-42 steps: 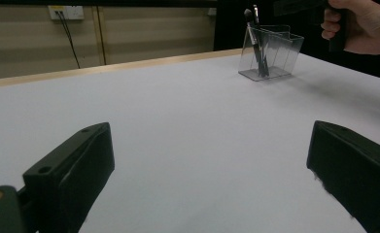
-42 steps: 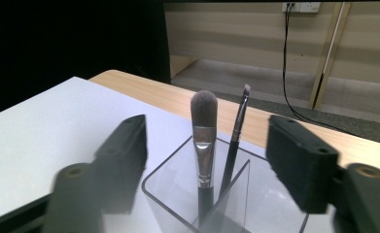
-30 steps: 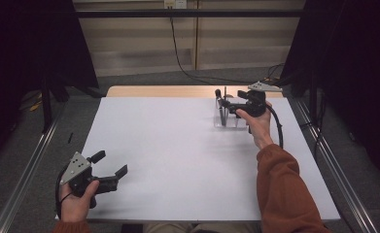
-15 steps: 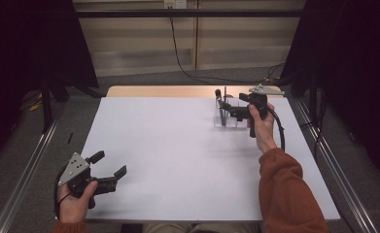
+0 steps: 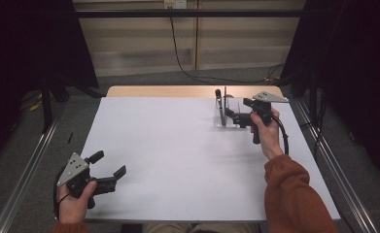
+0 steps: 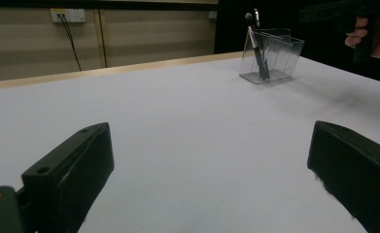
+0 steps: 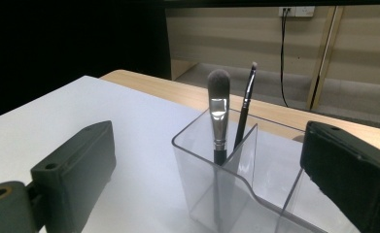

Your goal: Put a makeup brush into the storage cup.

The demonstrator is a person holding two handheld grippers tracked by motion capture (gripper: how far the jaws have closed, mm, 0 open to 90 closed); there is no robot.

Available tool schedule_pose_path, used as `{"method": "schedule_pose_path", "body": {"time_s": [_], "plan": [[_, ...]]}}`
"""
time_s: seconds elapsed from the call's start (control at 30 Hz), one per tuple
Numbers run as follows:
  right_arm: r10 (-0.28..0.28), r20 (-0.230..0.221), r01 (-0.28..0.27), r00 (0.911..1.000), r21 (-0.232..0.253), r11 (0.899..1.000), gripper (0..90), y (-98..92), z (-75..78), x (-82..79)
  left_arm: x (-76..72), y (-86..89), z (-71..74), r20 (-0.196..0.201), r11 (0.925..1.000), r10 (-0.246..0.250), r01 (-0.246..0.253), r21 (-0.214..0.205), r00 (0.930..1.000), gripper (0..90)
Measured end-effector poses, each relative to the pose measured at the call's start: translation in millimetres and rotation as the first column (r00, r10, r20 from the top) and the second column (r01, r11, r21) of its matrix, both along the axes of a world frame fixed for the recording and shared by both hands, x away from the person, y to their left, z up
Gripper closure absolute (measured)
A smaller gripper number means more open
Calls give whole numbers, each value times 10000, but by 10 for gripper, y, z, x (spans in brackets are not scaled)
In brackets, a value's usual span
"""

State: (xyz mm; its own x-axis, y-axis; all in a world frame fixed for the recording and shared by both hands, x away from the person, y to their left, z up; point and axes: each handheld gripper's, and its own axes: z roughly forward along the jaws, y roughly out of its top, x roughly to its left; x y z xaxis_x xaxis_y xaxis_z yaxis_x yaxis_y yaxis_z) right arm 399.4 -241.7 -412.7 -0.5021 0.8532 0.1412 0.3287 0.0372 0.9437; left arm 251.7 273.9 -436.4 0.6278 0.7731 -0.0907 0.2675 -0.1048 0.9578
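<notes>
Compared with a second ago, the right gripper (image 5: 232, 115) has shifted slightly farther right and back at the clear acrylic brush holder (image 5: 225, 114), while the left gripper (image 5: 109, 164) rests in much the same spot near the front left corner of the white table (image 5: 178, 150), and the holder itself has not moved.

The holder stands near the far right part of the table, close to the wooden strip (image 5: 168, 91) along the far edge. In the right gripper view its jaws stand wide apart, one on each side of the holder (image 7: 236, 184), clamped on nothing; whether either jaw touches the acrylic cannot be told. Inside the holder's compartment on the side away from the right hand (image 5: 265, 133) stand two makeup brushes. The flat foundation brush (image 7: 218, 116), with a silver ferrule and dark handle, stands almost upright, long axis vertical, bristles up. The thin detail brush (image 7: 246, 104) stands just beside it, leaning slightly, tip up. A clear divider separates them from the compartment nearer the gripper.

In the left gripper view its jaws are likewise spread wide over bare table, holding nothing, with the holder (image 6: 271, 56) well apart across the table.

No brand, label or readable writing shows on the brushes, the holder or the grippers.
</notes>
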Motion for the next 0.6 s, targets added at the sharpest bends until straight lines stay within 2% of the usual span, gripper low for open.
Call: {"method": "schedule_pose_path", "body": {"time_s": [0.23, 0.33, 0.4, 0.6], "plan": [[103, 183, -100, 9998, -180, 9998, 37, 22, 25, -135, -6, 5, 5, 54, 10000, 20, -20, 2, 10000, 30], [104, 206, -104, 9997, -21, 9999, 13, 10, 25, -200, -10, 3, 8, 80, 10000, 6, -5, -24, 10000, 30], [130, 157, -128, 9998, -102, 9999, 9, 2, 23, -240, -10, 0, 7, 63, 10000, -15, 15, -10, 10000, 29], [-33, 375, 32, 9993, 27, 10000, 4, -52, 35, -367, -19, 17, 7, 69, 10000, 19, -19, -4, 10000, 29]]}}
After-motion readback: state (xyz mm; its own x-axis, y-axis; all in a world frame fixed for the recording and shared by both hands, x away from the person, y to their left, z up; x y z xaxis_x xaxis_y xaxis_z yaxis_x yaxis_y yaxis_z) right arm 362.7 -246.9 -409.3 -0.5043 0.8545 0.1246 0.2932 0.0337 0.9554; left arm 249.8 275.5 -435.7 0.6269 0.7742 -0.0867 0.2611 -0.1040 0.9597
